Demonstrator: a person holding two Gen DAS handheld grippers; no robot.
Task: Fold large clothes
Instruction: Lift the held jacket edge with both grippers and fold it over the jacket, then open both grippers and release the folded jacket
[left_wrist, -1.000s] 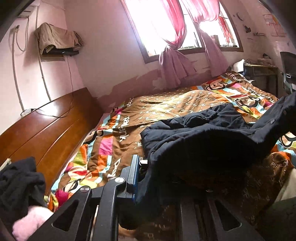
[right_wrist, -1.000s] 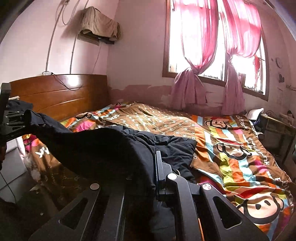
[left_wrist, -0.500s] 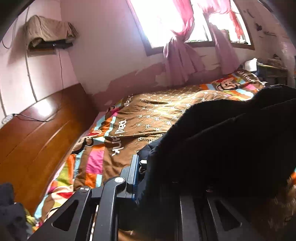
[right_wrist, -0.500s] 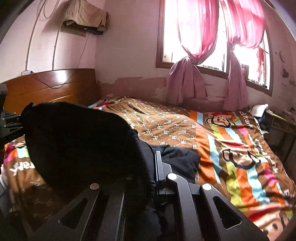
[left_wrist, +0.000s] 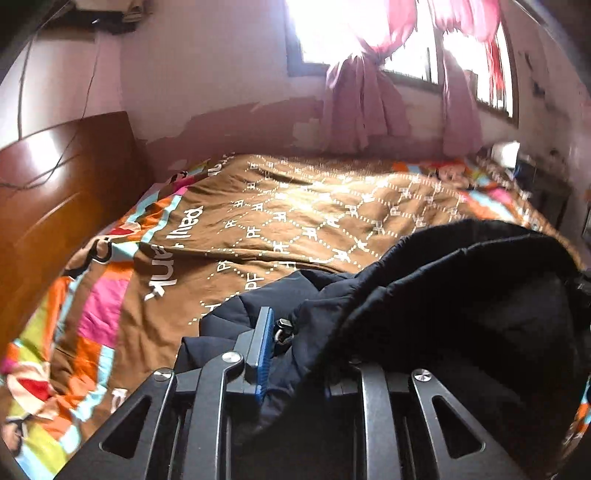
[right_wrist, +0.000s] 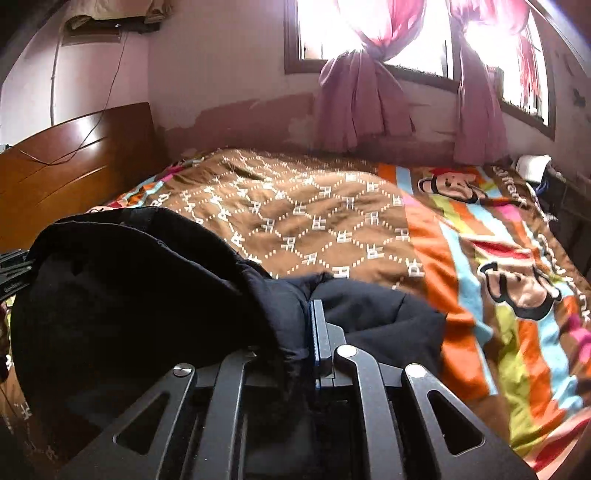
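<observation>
Left gripper (left_wrist: 295, 354): clamped on dark jacket (left_wrist: 461, 295), bulging toward 3 o'clock.
Right gripper (right_wrist: 295, 350): pinching jacket hem, bulk toward 9 o'clock.
Bedspread (right_wrist: 332, 221): beneath.

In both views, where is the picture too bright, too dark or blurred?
Left wrist view: the window is blown out white, the quilt smears at its far right, and the jacket is nearly featureless black. Right wrist view: window glare again, and blur on the quilt's striped right side.
</observation>
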